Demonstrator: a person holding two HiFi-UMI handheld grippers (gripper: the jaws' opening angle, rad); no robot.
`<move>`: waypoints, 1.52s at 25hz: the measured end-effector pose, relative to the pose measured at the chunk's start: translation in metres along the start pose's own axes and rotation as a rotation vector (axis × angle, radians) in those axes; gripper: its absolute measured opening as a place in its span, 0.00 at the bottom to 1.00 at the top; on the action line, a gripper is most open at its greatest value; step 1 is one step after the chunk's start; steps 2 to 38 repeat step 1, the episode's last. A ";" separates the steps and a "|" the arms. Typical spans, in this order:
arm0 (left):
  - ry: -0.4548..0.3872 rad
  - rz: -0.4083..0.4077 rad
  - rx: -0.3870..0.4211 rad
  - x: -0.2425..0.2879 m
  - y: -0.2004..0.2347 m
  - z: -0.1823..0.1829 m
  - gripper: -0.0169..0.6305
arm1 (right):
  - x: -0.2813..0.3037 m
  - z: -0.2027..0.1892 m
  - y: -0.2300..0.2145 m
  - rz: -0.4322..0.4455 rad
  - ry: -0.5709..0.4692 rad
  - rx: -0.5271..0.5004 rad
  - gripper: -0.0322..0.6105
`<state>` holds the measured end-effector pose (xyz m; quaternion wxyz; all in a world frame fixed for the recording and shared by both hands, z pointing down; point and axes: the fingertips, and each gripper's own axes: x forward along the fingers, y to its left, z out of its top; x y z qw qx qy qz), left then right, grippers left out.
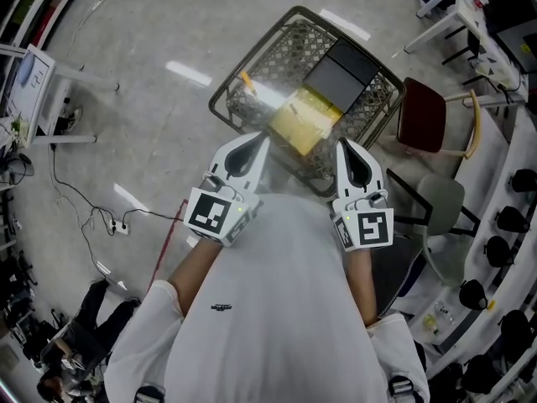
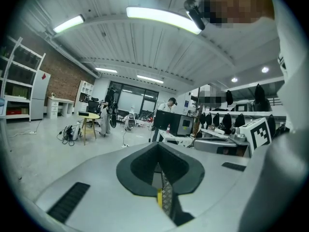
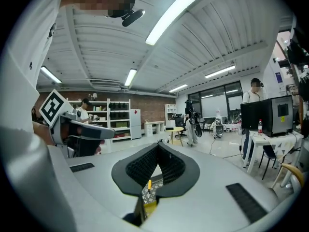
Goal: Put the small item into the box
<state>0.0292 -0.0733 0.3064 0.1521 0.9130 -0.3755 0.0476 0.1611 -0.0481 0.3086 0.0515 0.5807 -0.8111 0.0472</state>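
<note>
A wire basket point(image 1: 225, 92) stands on the floor in front of me. Inside it lie a yellow box point(image 1: 304, 117), a flat black item point(image 1: 340, 74) and a small orange item point(image 1: 246, 80) near the left rim. My left gripper point(image 1: 256, 149) and right gripper point(image 1: 347, 151) are held at chest height above the basket's near side, both shut with nothing between the jaws. In the right gripper view, the gap behind the shut right gripper point(image 3: 157, 149) shows the small orange item point(image 3: 149, 183) and a bit of the yellow box point(image 3: 149, 206). The left gripper point(image 2: 158, 149) shows only mesh and a yellow sliver.
A red chair point(image 1: 422, 116) and a grey chair point(image 1: 441, 206) stand right of the basket. Desks point(image 1: 470, 15) run along the right side. A power strip point(image 1: 113, 223) with cables lies on the floor at the left, near a white table leg point(image 1: 71, 139).
</note>
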 end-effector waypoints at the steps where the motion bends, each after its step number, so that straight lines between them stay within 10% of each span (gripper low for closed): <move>1: 0.001 0.003 -0.003 0.001 0.000 0.000 0.03 | 0.000 0.000 -0.001 -0.001 -0.003 0.003 0.05; 38: 0.001 0.003 -0.003 0.001 0.000 0.000 0.03 | 0.000 0.000 -0.001 -0.001 -0.003 0.003 0.05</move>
